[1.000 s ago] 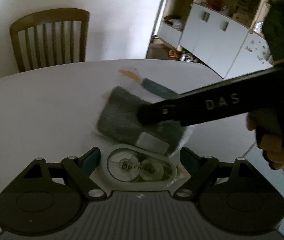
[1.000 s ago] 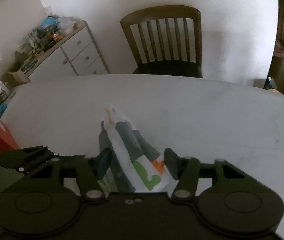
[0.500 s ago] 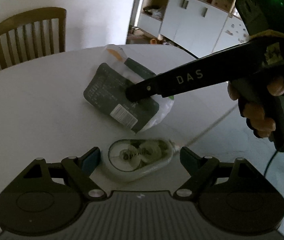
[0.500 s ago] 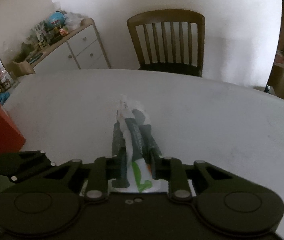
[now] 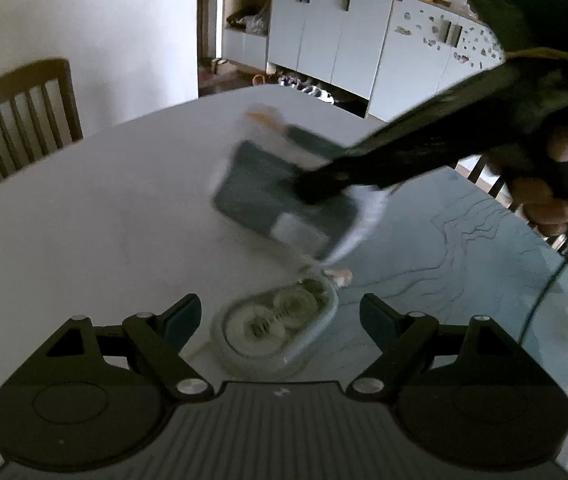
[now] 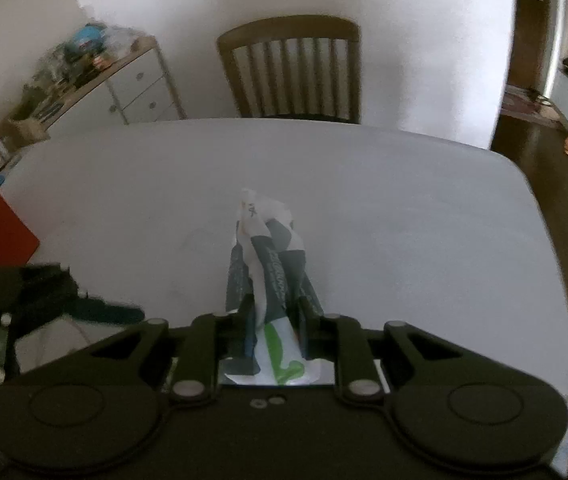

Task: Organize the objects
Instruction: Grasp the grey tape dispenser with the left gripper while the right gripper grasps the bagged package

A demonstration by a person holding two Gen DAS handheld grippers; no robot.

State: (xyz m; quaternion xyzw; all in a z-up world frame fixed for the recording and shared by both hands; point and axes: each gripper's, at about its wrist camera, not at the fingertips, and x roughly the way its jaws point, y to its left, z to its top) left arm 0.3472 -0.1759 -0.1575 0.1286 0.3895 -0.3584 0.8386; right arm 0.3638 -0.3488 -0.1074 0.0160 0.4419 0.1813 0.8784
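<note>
Right gripper [image 6: 273, 320]: jaws closed tight on a crumpled dark-green and white packet [image 6: 269, 264]. The near end of the packet is pinched between the jaws; the rest projects forward of the tips, above the white worktop [image 6: 404, 208]. In the left wrist view the same packet [image 5: 279, 196] appears ahead of the left jaws and to their right, blurred. Whether its far edge touches the worktop cannot be told.

Left gripper [image 5: 279, 316]: jaws spread wide, holding nothing. A clear oval tape dispenser [image 5: 277, 326] lies on the worktop between the open jaws, nearer the left one, its pointed end aimed forward and right toward the packet. Neither jaw touches it.

Judgement: the step in hand appears to be carrying the packet to its place while the left gripper lines up on the dispenser.

Recommendations:
- Maintain the right grip. The wrapper is thin and crushed and may slide out if the jaws relax.
- Lift the packet clear of the dispenser before moving it sideways; the two are close.
- Centre the dispenser between the left jaws before closing. Its rounded shell may squirt forward from an off-centre pinch.
- Keep the two grippers apart.
</note>
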